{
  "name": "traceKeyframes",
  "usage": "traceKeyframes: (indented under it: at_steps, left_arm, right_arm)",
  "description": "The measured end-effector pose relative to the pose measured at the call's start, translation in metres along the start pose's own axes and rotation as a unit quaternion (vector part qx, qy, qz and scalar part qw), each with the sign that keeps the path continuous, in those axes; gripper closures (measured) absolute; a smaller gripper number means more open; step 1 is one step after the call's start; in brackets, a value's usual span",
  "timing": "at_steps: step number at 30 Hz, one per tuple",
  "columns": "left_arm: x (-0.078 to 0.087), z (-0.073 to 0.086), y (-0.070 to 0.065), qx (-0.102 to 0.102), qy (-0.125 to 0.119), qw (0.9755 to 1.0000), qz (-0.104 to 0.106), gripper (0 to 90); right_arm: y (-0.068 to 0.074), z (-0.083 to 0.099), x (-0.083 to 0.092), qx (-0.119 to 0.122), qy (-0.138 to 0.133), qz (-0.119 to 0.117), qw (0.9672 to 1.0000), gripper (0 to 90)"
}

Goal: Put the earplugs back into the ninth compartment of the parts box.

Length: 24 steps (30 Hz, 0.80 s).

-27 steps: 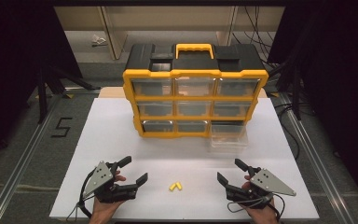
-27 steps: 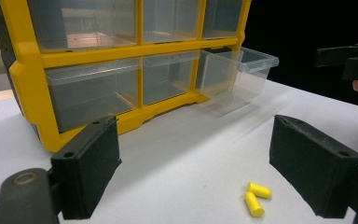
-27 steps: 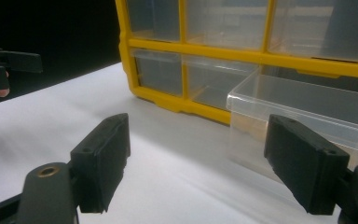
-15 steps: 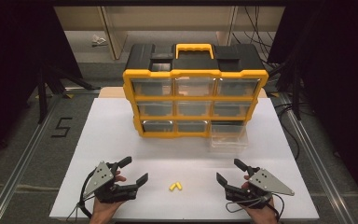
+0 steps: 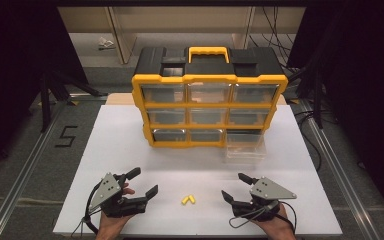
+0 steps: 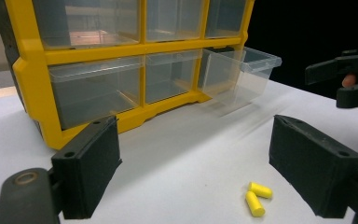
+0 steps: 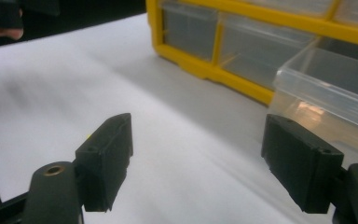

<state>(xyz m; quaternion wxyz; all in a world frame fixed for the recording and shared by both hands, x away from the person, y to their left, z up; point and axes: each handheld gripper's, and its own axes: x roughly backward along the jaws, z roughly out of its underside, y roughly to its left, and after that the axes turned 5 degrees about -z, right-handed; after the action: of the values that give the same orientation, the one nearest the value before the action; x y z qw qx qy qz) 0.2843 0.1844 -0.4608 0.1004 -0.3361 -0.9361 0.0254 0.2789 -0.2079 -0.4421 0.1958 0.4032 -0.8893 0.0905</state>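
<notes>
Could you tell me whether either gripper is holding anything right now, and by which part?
Nothing is held. The left gripper and right gripper both stand open over the table, and the two yellow earplugs lie untouched between them.

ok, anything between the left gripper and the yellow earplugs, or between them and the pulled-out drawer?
Nothing visible. The left gripper, open, faces the yellow earplugs across bare table; bare table also runs on to the open drawer at bottom right.

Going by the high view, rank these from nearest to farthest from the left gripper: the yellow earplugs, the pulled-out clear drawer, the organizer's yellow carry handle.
From the left gripper:
1. Yellow earplugs, just to its right on the white table, between the two grippers.
2. Pulled-out clear drawer, farther forward and right, at the organizer's bottom-right corner.
3. Yellow carry handle, farthest, atop the organizer at the back.
</notes>
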Motion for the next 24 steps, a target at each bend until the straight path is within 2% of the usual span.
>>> traceKeyframes:
  at_steps: [6,10,15,22,24]
  left_arm:
    - [0.000,0.000,-0.001,-0.004,0.003,1.0000,0.000,16.0]
    - [0.000,0.000,-0.001,-0.002,0.001,1.0000,-0.001,16.1]
    - [0.000,0.000,-0.001,-0.005,0.002,1.0000,-0.001,16.1]
    - [0.000,0.000,-0.002,-0.006,0.001,1.0000,0.000,16.1]
    - [0.000,0.000,-0.002,-0.008,0.002,1.0000,0.000,16.1]
  right_arm:
    - [0.007,-0.008,-0.015,0.017,0.044,-0.025,0.9986,27.4]
    - [0.011,-0.013,-0.025,0.025,0.073,-0.042,0.9961,28.7]
    - [0.018,-0.019,-0.043,0.030,0.115,-0.063,0.9909,31.1]
    - [0.024,-0.025,-0.059,0.028,0.143,-0.076,0.9864,36.6]
    - [0.024,-0.025,-0.066,0.027,0.157,-0.082,0.9839,38.7]
